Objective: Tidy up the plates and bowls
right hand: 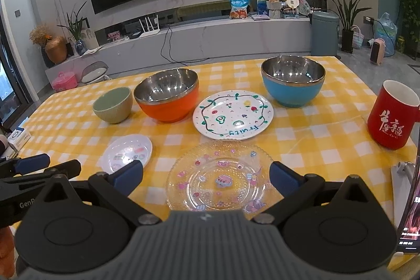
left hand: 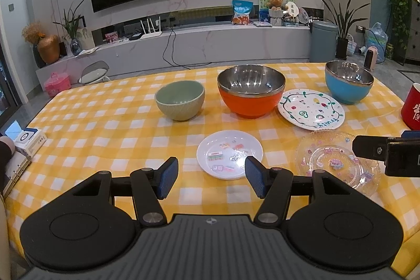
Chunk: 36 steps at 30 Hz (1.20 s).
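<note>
1. The left tool (left hand: 210, 175) hangs above the near edge of the bench (left hand: 105, 127), its blue pads spread wide with nothing between them; the small white plate (left hand: 229, 154) lies flat just ahead of it, reaching behind its right-hand pad
2. The right tool (right hand: 206, 176) is likewise released and empty, and the clear glass plate (right hand: 219, 180) lies flat on the bench straight ahead, centred in the gap between its pads
3. So each hand has its own nearest plate: white one to the left hand, glass one to the right, the two plates side by side and apart
4. The "fruity" painted plate (right hand: 233, 116) sits beyond the glass plate, between the orange bowl (right hand: 168, 99) and the blue bowl (right hand: 293, 80); the green bowl (right hand: 113, 108) is furthest left
5. Plates being round, no long axis matters; I judge a rim pinch from the near edge suits, and stacking likely starts there
</note>
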{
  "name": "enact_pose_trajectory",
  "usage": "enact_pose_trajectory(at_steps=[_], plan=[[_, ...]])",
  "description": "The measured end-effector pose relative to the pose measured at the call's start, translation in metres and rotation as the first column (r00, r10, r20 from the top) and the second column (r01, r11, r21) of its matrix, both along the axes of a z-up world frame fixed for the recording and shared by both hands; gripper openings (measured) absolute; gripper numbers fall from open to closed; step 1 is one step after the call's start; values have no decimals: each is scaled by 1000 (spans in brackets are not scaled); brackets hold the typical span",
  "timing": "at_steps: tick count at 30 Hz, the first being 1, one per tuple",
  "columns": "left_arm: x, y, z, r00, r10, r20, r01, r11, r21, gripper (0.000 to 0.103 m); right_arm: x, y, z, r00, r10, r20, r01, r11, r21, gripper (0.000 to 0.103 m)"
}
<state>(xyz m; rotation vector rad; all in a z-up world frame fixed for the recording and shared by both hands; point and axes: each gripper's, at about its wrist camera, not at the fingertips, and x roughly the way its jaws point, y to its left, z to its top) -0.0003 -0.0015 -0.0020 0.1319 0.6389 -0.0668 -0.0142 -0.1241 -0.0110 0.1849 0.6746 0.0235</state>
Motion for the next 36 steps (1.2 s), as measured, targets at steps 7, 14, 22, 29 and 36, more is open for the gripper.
enact_pose_trajectory(at_steps=[7,14,22,29,36], plan=[[0,0,0,1000,0,-1,0,1000,0,69,1,-1,-1,1000,-6,-7,6,1000,4,100],[0,0,-1,1000,0,0,0,1000,0,69,1,-2,-1,1000,-6,-8,6,1000,3,100],[0,-2,-2,1000,0,-3,0,1000,1,70,0,-2,-1,1000,-7,-9,7,1000,1,100],[-1,-3,-3,1000,1,-3,-1,1000,1,70,0,-2,-1,1000,-6,-10,6,1000,0,100],[0,-2,-2,1000,3,-9,-3,1000,-7,69,0,-2,-1,1000,-7,-11,7,1000,0,100]])
